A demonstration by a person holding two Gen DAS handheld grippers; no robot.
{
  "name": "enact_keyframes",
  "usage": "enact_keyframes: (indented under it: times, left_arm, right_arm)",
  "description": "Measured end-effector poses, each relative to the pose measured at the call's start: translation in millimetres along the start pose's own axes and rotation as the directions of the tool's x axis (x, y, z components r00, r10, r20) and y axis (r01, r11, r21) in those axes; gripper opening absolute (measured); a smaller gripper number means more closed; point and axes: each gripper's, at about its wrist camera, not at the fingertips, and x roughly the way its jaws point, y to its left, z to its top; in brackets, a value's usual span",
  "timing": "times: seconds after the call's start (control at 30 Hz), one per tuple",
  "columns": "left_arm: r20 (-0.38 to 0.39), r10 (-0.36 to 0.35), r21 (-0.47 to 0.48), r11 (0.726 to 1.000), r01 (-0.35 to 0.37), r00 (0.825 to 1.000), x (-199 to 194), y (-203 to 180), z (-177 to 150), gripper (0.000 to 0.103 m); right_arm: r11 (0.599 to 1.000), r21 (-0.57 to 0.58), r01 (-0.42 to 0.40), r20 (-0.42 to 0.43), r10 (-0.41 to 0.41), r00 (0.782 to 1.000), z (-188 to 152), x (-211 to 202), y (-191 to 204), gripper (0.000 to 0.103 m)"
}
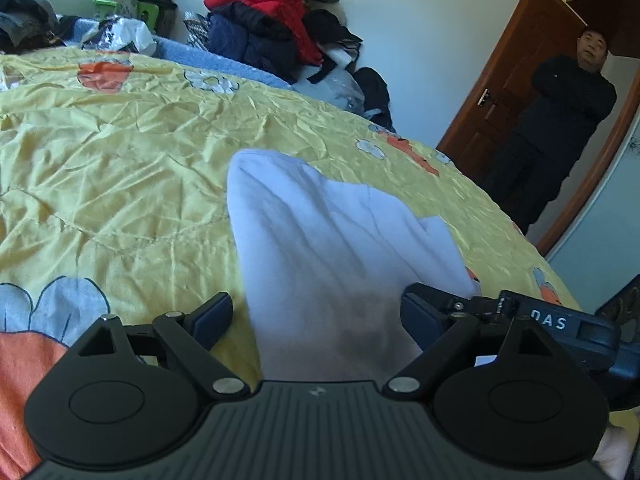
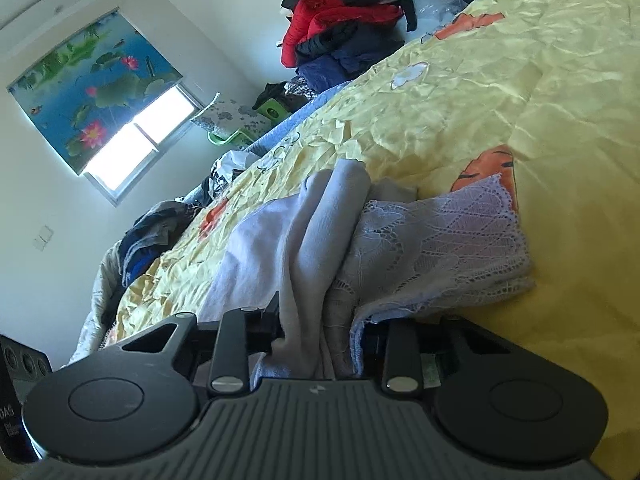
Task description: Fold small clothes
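A small white garment [image 1: 320, 232] lies on the yellow bedspread [image 1: 120, 160], reaching away from me. My left gripper [image 1: 316, 312] stands wide open astride its near end, and neither blue pad touches the cloth. In the right wrist view the same garment [image 2: 280, 240] is bunched into folds, with a lace-trimmed part [image 2: 440, 240] lying to the right. My right gripper [image 2: 320, 332] is shut on the bunched near edge, and cloth fills the gap between its fingers. The right gripper's black housing [image 1: 560, 322] shows just right of the left gripper.
A heap of red, navy and black clothes [image 1: 280, 28] sits at the bed's far side. More dark clothes [image 2: 152, 232] lie near the window [image 2: 136, 136]. A person in dark clothing [image 1: 560, 128] stands in the doorway by a wooden door [image 1: 512, 80]. The bed's edge runs along the right.
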Motion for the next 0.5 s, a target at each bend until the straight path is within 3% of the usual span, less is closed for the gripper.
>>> enact_keyframes:
  times: [0.03,0.07,0.1,0.13,0.17,0.27,0.5]
  left_arm:
    - [-0.011,-0.028,-0.021,0.999,0.028,1.0,0.7,1.4,1.3,0.081]
    - [-0.025,-0.048,-0.042,0.998,0.047,0.999,2.3,2.2,2.3,0.065]
    - [-0.033,-0.039,-0.047,0.998,0.038,0.999,4.0,1.8,3.1,0.057]
    - [-0.039,-0.012,-0.037,0.999,0.01,0.999,5.6,0.7,3.7,0.039]
    - [-0.043,-0.005,-0.035,0.999,0.003,0.999,6.7,0.9,3.8,0.033]
    - [-0.029,-0.017,-0.07,0.997,0.015,0.999,4.0,4.9,3.3,0.024]
    - [0.033,0.029,0.04,0.999,-0.03,0.999,-16.4,-15.8,2.4,0.019]
  right_arm:
    - [1.0,-0.004,-0.003,-0.002,0.003,1.0,0.1,0.3,0.1,0.035]
    - [1.0,-0.007,-0.005,-0.003,0.005,1.0,-0.1,0.3,0.0,0.035]
    - [1.0,-0.006,-0.005,-0.003,0.005,1.0,-0.3,0.0,-0.1,0.034]
    - [1.0,-0.005,-0.004,-0.002,0.004,1.0,-0.4,-0.2,-0.2,0.034]
    - [1.0,-0.005,-0.002,-0.001,0.002,1.0,-0.6,0.1,0.4,0.034]
    - [1.0,-0.024,0.013,0.003,-0.013,1.0,-1.5,0.7,3.9,0.033]
    - [0.999,-0.024,0.024,0.024,-0.024,0.999,-5.1,-5.3,14.2,0.029]
